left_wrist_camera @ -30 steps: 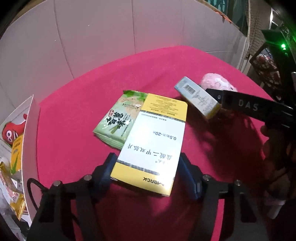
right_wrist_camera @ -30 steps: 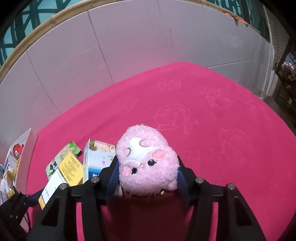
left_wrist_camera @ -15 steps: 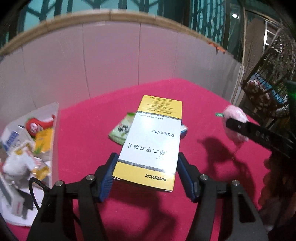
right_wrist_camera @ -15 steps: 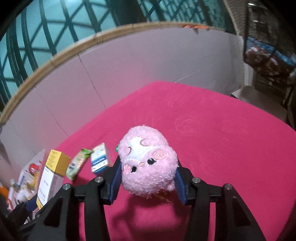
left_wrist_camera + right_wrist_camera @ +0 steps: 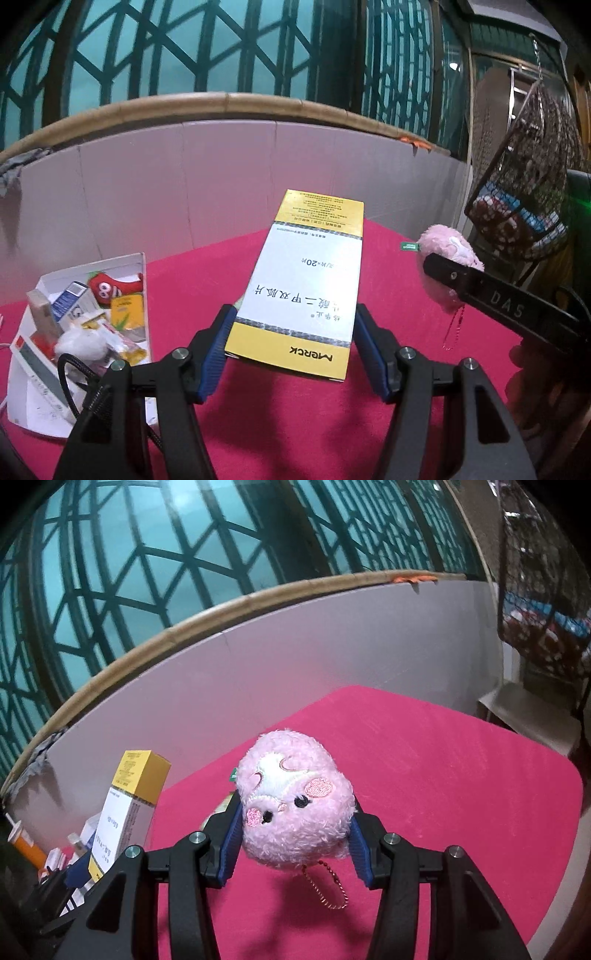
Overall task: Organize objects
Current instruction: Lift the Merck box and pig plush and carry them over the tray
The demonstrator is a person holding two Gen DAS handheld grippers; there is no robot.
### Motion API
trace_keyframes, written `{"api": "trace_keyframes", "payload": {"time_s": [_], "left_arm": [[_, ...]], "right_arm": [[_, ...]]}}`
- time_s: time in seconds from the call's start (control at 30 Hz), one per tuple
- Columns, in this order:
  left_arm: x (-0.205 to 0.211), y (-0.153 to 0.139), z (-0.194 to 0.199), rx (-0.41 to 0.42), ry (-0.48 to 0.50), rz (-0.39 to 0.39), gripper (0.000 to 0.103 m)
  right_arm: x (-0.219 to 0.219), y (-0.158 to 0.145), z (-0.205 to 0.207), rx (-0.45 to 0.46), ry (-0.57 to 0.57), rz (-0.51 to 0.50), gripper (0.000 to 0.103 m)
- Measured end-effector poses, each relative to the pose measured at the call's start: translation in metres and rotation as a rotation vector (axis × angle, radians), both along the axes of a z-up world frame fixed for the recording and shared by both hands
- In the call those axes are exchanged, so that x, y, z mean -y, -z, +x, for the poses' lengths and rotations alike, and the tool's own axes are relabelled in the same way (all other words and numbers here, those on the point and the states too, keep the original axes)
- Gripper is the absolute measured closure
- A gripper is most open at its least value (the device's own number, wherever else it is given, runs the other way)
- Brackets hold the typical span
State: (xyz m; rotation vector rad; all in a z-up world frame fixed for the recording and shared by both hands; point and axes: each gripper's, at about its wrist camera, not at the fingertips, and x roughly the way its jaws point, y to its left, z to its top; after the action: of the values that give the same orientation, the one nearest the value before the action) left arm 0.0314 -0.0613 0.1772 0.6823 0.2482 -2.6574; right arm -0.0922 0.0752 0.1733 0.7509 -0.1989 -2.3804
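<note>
Above pink table (image 5: 461,775), tongs (image 5: 293,834) clamp pink plush (image 5: 295,801).

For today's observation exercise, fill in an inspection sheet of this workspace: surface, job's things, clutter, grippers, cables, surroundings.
Surface: pink cloth, bare in front.
Job's things: Merck box and pink plush, both held off the cloth; white tray at left, filled with packets and toys.
Clutter: orange bottle near the tray.
Grippers: left gripper shut on the box; right gripper shut on the plush.
Cables: black cable by the left gripper.
Surroundings: grey panel, teal lattice, wire basket.
</note>
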Motion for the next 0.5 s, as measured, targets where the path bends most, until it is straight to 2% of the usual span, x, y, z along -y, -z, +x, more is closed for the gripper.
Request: {"api": "trace_keyframes", "payload": {"time_s": [0.17,0.5], "left_arm": [[0.010,-0.012,0.022,-0.029,-0.041,0.003,0.040],[0.034,-0.018,0.056,-0.067,-0.118,0.034,0.040]], "right_arm": [[0.017,-0.013,0.016,-0.019,-0.040,0.003,0.048],[0.048,-0.013,0.040,-0.039,-0.115,0.039,0.048]]}}
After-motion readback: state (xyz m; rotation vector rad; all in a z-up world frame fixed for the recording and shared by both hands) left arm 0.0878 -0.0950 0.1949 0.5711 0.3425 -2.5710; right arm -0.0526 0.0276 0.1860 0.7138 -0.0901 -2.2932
